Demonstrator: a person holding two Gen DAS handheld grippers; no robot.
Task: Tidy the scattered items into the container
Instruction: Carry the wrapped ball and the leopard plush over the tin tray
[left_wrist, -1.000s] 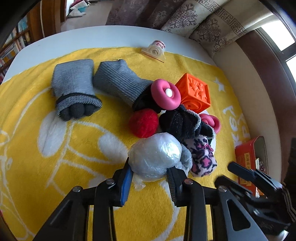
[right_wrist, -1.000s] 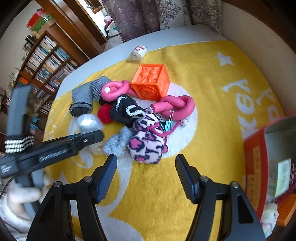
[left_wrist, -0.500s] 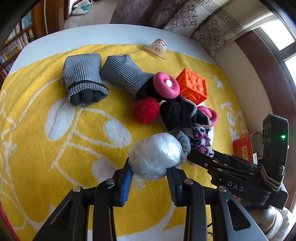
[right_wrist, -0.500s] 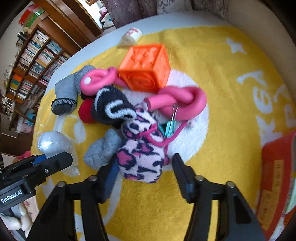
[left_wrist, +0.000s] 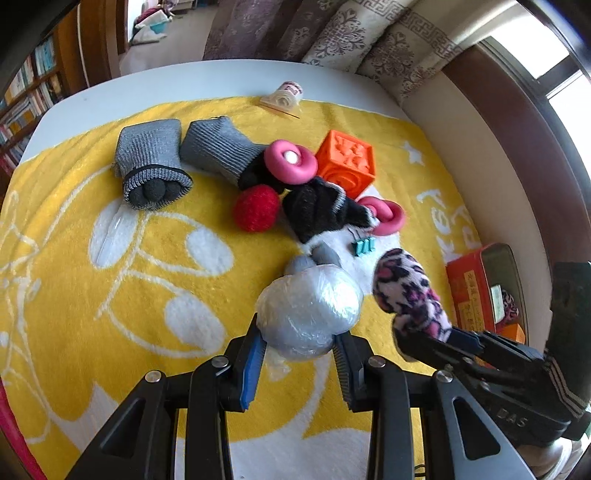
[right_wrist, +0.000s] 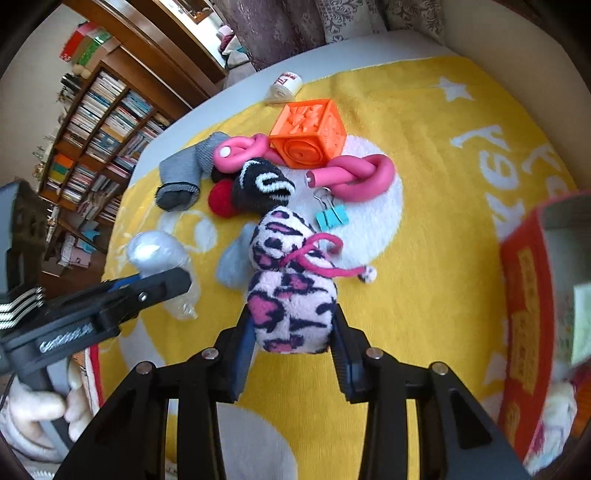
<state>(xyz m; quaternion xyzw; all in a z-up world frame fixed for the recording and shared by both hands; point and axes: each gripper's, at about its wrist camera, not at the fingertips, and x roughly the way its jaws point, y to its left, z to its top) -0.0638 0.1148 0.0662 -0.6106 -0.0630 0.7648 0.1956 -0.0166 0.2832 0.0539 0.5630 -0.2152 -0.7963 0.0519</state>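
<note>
Since the earlier frames, the right gripper (right_wrist: 291, 354) has been closing its jaws around the leopard-print sock bundle (right_wrist: 291, 295), which is now lifting clear of the pile and uncovering the teal binder clip (right_wrist: 332, 217), while the left gripper (left_wrist: 297, 360) is staying clenched on the plastic-wrapped ball (left_wrist: 309, 309) and rising a little off the towel. Both loads are hanging near each other with the red container (right_wrist: 524, 332) waiting open at the right edge, already holding a few things. One risk is that the bundle's pink cord (right_wrist: 317, 258) is trailing loose and could be catching on the container rim or dragging the clip; another is that the slick wrap is slipping between the pads, since the ball is bulging well past them. Both tools heading for the same box could also be knocking into each other. Underneath, a yellow towel with white lettering (left_wrist: 110, 295) is covering a white table (left_wrist: 184, 81), still holding grey socks (left_wrist: 151, 162), a red pompom (left_wrist: 256, 208), an orange cube (left_wrist: 347, 162) and pink foam rollers (right_wrist: 354, 177). Bookshelves (right_wrist: 99, 129) and patterned curtains (left_wrist: 332, 33) are lining the room behind.
</note>
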